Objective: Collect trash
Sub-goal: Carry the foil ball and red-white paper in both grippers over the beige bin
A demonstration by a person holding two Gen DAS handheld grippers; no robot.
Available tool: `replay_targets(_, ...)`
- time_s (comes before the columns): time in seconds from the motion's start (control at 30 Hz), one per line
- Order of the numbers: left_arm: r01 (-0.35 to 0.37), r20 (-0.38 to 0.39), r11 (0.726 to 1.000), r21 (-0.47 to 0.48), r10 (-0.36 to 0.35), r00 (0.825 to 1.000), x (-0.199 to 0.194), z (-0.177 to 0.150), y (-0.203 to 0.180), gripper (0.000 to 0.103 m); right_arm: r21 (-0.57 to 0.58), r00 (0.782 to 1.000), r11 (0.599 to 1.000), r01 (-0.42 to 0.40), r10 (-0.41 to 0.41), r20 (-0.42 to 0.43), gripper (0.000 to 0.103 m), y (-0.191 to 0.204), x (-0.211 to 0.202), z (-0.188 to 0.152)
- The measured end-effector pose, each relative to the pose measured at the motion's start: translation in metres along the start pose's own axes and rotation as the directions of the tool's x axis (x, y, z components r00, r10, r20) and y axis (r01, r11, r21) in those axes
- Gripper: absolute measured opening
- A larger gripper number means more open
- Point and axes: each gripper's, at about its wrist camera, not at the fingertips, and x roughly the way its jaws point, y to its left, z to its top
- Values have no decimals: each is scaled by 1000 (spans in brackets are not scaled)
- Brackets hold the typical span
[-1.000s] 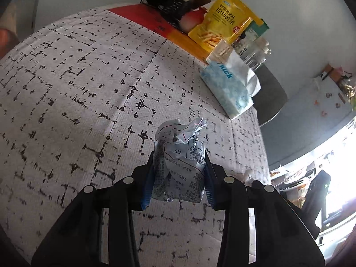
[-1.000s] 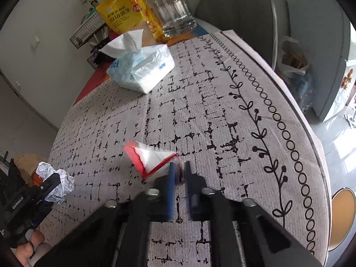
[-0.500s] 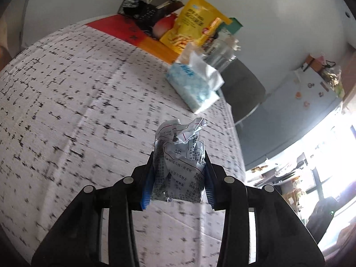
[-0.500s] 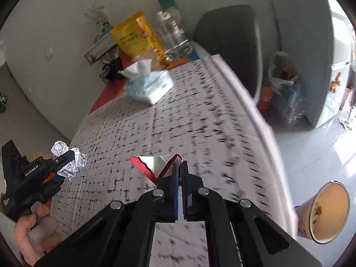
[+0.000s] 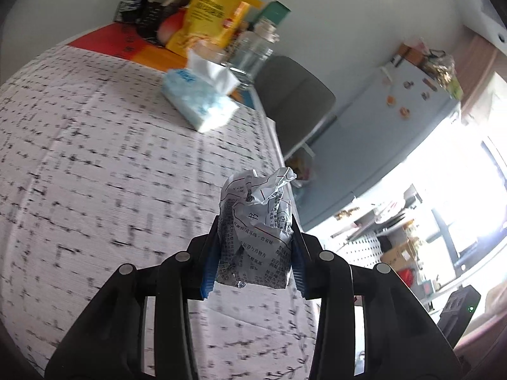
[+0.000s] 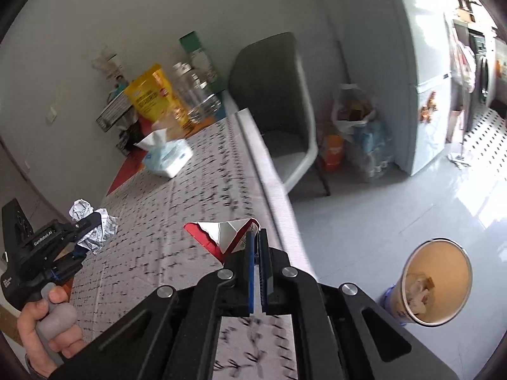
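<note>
My left gripper (image 5: 255, 237) is shut on a crumpled ball of printed paper (image 5: 256, 231), held above the patterned tablecloth (image 5: 95, 190). The same ball of printed paper (image 6: 93, 228) shows in the right wrist view, in the left gripper (image 6: 85, 231) that a hand (image 6: 47, 323) carries. My right gripper (image 6: 256, 240) is shut on a torn red and white wrapper (image 6: 225, 234), lifted over the table's right edge. On the floor at the lower right stands a tan paper bin (image 6: 434, 281) with some scraps inside.
A tissue pack (image 5: 199, 101), a yellow snack bag (image 5: 212, 15) and a glass jar (image 5: 253, 53) sit at the table's far end. A grey chair (image 6: 279, 107) stands beside the table, with bags (image 6: 358, 133) on the floor and a fridge (image 6: 427, 95) behind.
Both grippers rose and swung right toward the table's edge, each keeping its piece of trash. The right one lifted the wrapper off the cloth, and the floor bin came into view.
</note>
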Motion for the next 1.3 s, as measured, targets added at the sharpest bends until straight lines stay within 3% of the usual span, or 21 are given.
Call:
replay_targets(0.3, 56, -66, 995, 86, -50, 997, 30, -20, -61, 39, 83, 995, 994, 74, -80, 65, 3, -62, -38, 0)
replay_targets(0.6, 96, -134, 983, 157, -75, 988, 67, -42, -116, 39, 158, 985, 978, 137, -151, 79, 3, -121, -51, -8)
replay_targets(1.03, 124, -226, 963, 240, -69, 972, 121, -77, -175, 39, 275, 970, 937, 214, -236, 51, 4, -206, -47, -27)
replay_targets(1.3, 151, -305, 946, 287, -59, 950, 163, -112, -207, 39, 355, 958, 896, 266, -285, 3, 4, -264, -39, -47)
